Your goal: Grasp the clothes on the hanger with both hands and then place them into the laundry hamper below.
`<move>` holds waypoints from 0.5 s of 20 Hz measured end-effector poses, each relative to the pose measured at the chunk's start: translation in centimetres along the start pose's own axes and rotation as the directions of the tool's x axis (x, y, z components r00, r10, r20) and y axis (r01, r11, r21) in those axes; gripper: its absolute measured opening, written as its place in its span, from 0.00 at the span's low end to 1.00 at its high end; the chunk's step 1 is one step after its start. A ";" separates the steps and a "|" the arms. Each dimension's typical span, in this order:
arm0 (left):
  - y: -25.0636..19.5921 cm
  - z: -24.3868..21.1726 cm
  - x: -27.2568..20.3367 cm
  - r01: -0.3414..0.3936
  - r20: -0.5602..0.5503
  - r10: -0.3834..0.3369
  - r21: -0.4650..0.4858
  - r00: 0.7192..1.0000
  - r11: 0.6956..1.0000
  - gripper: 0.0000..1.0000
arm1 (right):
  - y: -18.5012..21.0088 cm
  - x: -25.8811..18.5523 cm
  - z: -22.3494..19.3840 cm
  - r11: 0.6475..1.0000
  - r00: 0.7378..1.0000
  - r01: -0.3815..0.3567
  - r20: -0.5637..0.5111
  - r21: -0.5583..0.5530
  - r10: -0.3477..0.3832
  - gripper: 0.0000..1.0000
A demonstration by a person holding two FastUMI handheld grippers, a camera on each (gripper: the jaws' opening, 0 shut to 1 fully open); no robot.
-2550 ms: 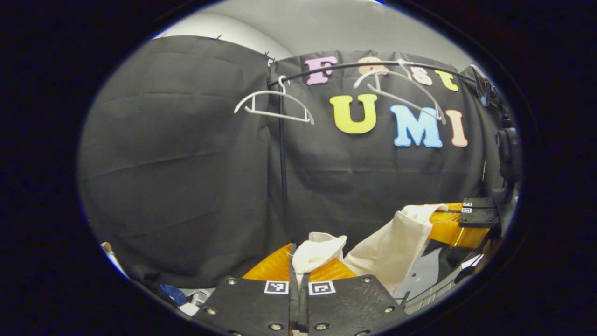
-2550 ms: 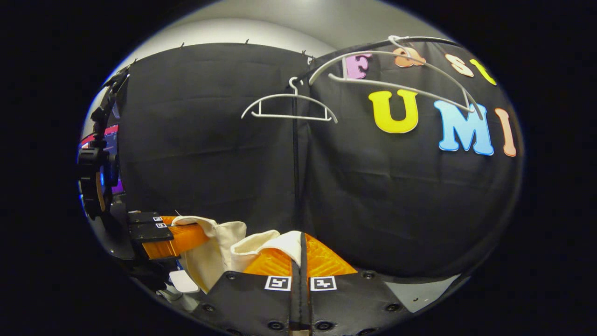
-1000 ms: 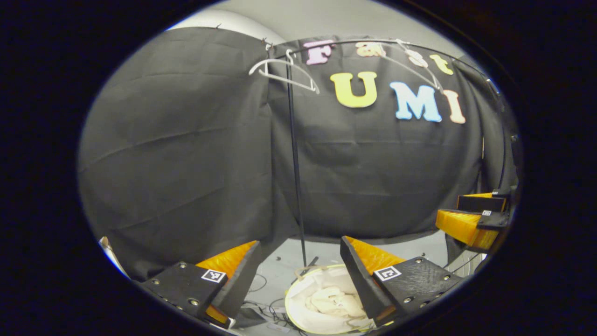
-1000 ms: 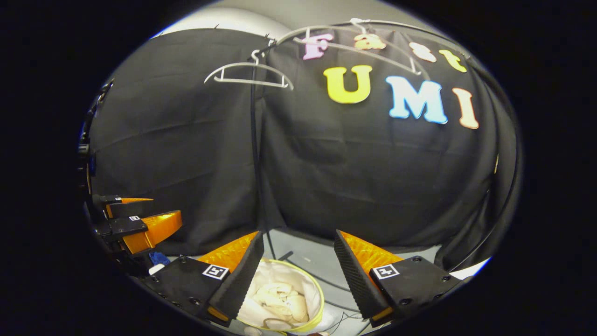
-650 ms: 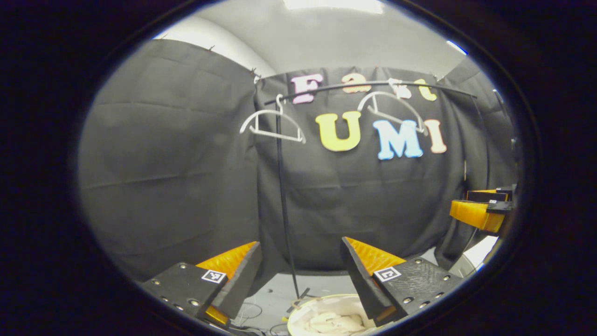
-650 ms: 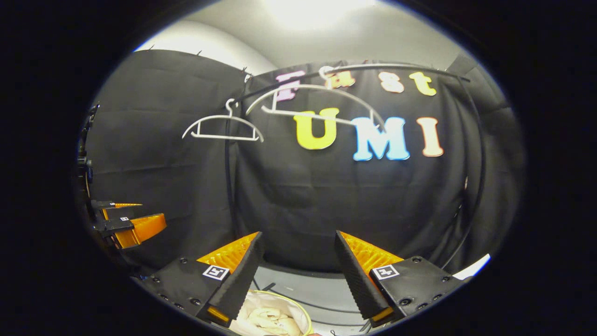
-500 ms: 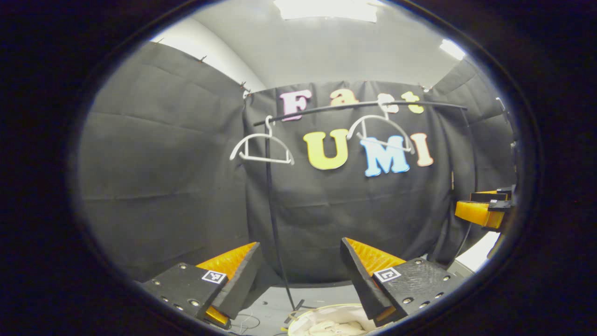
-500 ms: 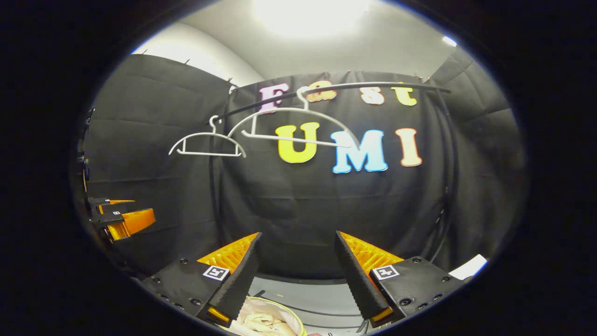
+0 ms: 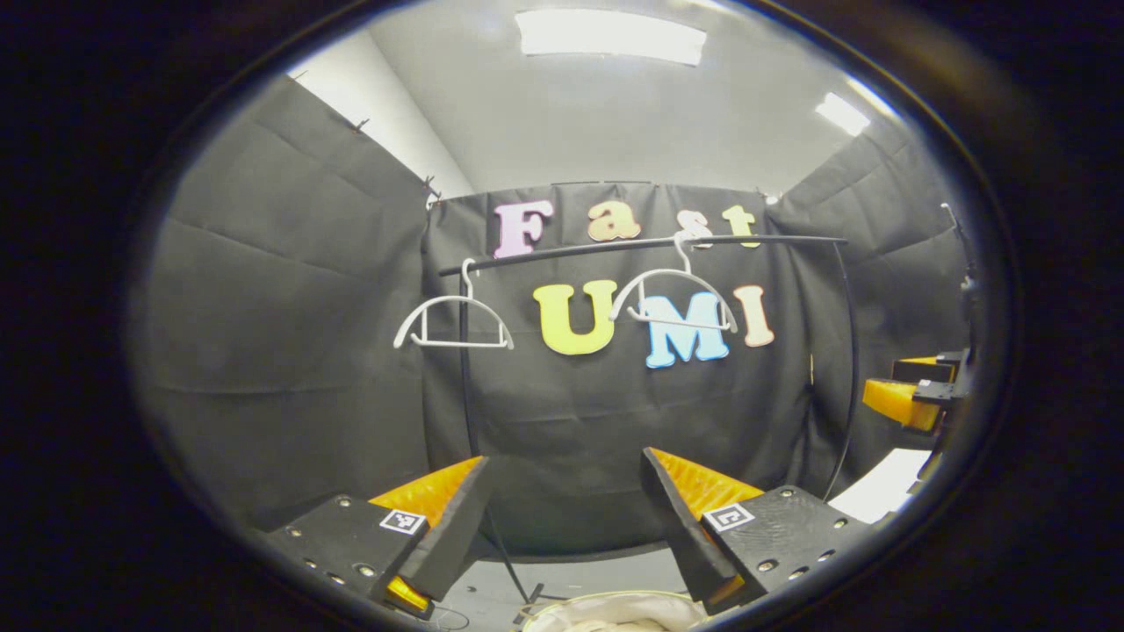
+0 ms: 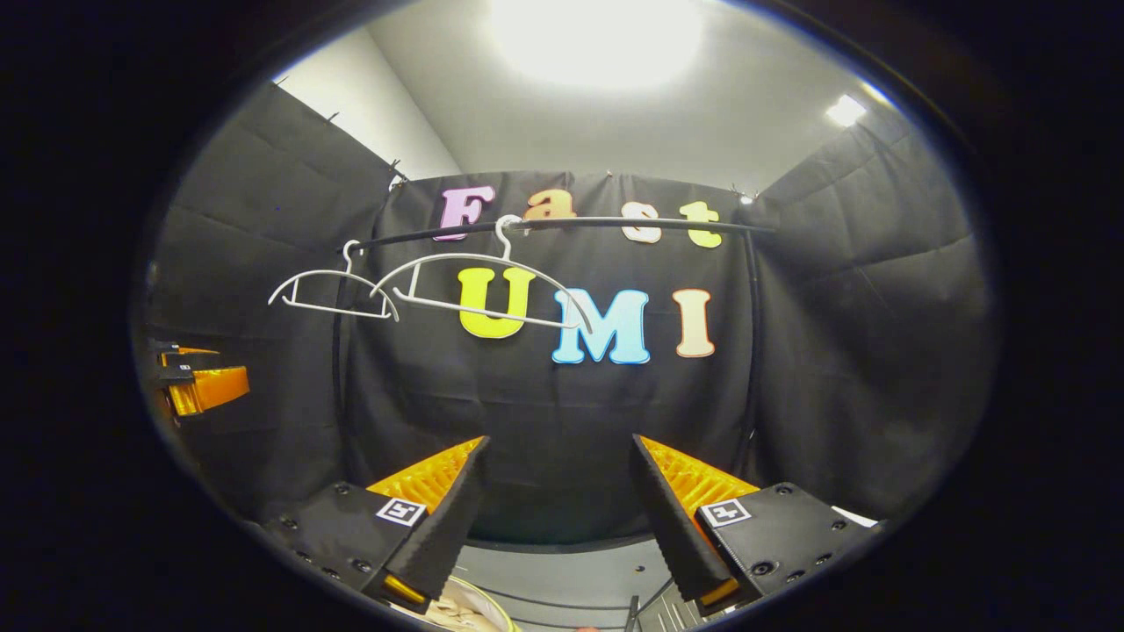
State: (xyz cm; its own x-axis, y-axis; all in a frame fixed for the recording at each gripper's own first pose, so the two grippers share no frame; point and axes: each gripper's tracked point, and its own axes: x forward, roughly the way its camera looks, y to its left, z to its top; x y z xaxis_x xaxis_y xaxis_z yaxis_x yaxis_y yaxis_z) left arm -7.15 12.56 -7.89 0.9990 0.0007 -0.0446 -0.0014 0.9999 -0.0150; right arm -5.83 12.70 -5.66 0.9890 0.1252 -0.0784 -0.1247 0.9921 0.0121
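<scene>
With both jaws spread wide and holding nothing, the left claw [image 9: 562, 518] and right claw [image 10: 553, 518] are released, apparently because the drop is done. Cream-white clothes [image 9: 615, 621] lie in the round yellow-rimmed laundry hamper [image 10: 479, 612] on the floor directly below both claws. Farther out, two bare white plastic hangers [image 9: 454, 314] [image 9: 673, 297] hang on the black metal rail [image 9: 641, 245].
</scene>
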 end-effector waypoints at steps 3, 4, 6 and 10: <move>-0.2 0.5 0.2 0.004 0.006 -0.004 0.013 1.000 1.000 1.00 | -0.6 0.0 0.0 1.000 1.000 0.017 -0.004 0.006 -0.017 0.97; -0.2 0.5 0.3 0.006 0.003 -0.006 0.015 1.000 1.000 1.00 | -0.6 0.0 0.0 1.000 1.000 0.021 -0.011 0.008 -0.021 0.97; -0.1 0.2 0.6 0.006 -0.010 -0.006 0.018 1.000 1.000 1.00 | -0.9 0.2 -0.1 0.999 0.999 0.030 -0.020 0.013 -0.030 0.97; 0.4 0.1 1.2 0.006 -0.017 -0.006 0.013 1.000 1.000 1.00 | -1.0 0.8 0.1 0.999 0.999 0.043 -0.018 0.021 -0.043 0.97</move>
State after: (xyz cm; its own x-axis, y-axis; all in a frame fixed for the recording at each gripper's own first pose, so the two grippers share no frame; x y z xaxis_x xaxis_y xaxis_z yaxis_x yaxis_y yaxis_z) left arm -5.97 12.96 -7.84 0.9981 -0.0052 -0.0610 0.0051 1.0000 -0.0020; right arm -4.90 11.85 -5.64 0.9919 0.0829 -0.0968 -0.0803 0.9963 0.0295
